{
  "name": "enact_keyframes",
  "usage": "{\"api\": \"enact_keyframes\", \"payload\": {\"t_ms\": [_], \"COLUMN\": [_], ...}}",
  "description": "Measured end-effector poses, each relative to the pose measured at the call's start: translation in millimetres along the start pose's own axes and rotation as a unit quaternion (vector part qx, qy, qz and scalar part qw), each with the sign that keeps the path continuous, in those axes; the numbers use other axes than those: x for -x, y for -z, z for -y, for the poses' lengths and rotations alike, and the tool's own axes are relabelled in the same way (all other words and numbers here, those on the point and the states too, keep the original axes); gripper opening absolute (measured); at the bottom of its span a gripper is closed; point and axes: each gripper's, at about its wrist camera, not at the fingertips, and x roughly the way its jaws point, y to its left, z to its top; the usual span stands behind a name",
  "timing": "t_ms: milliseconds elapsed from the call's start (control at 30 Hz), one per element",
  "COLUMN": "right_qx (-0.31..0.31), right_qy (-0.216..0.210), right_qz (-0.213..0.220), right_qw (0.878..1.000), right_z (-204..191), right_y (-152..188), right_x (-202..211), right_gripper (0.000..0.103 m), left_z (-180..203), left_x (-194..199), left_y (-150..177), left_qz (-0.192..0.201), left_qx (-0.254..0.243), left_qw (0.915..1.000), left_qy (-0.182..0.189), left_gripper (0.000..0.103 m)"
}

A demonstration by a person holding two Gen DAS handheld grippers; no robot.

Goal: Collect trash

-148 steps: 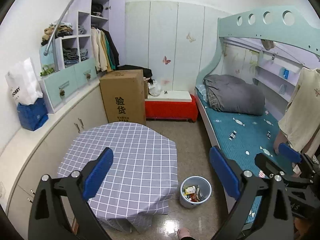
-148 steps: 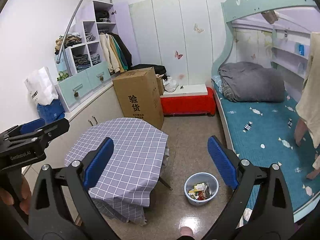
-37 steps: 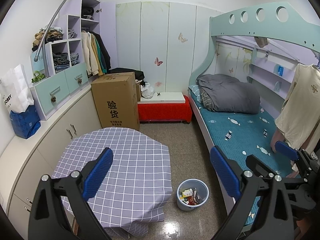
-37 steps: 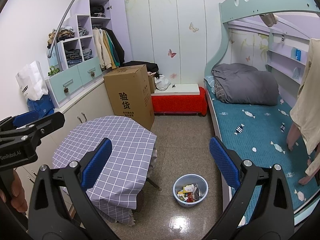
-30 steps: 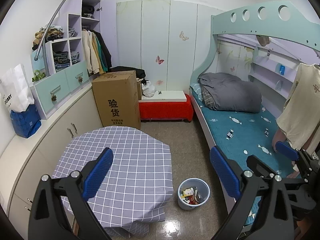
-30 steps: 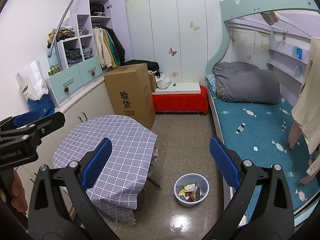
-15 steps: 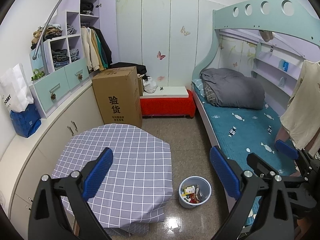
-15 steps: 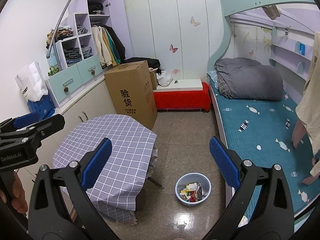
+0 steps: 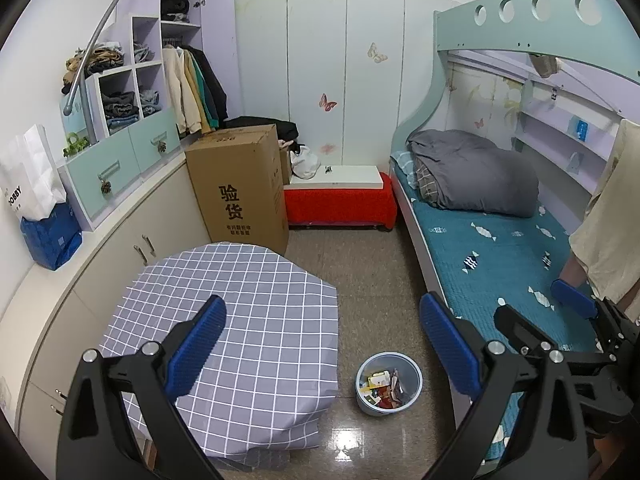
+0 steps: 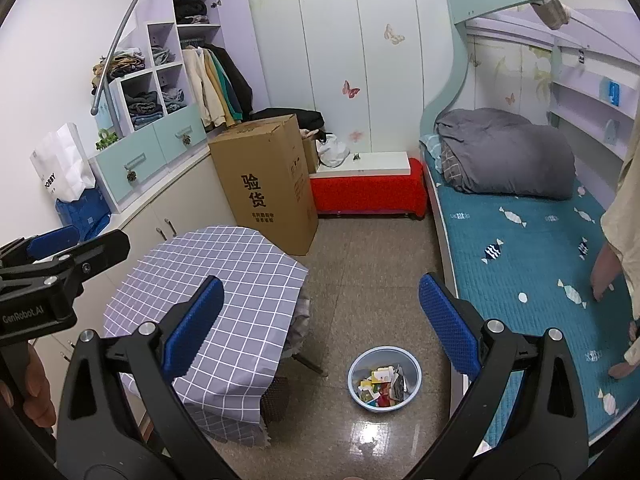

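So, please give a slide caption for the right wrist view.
Open tongs above a trash-filled bin between the checked table and the bed.

Left gripper [image 9: 322, 340] and right gripper [image 10: 320, 320] are both held high, angled downward, their 2 blue-padded fingers spread wide and holding nothing. A hand [image 10: 38, 384] grips the left gripper's handle.

Spread, empty right tongs [image 10: 320, 320] above trash bin [image 10: 384, 378].

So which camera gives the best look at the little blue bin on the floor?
The right wrist view: the bin sits near centre with its trash visible from above. The left wrist view shows the same bin too, slightly more side-on, beside the table.
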Motion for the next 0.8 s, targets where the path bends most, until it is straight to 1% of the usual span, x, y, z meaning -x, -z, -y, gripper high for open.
{"api": "enact_keyframes", "payload": {"t_ms": [433,667,800], "right_qx": [0.012,0.014,0.014], "right_qy": [-0.009,0.002,0.013], "right_qz": [-0.018,-0.024,-0.030], "right_qw": [1.000,1.000,0.999], "right_z": [29.9,29.3,20.2], "right_y": [-7.2,-8.7,-7.9], "right_x": [-20.6,-30.7,-37.8], "right_gripper": [0.096,0.096,0.096], "left_z": [21.4,21.0,10.9], "left_x": [-25.5,-35.1,-43.4], "left_y": [-4.5,-5.7,-6.4], "left_qz": [-0.016,-0.017,-0.019], "left_qx": [0.023,0.023,0.025], "left_qw": [0.9995,0.9996,0.9995], "left_qy": [-0.010,-0.006,0.004], "left_gripper": [0.096,0.096,0.096]}}
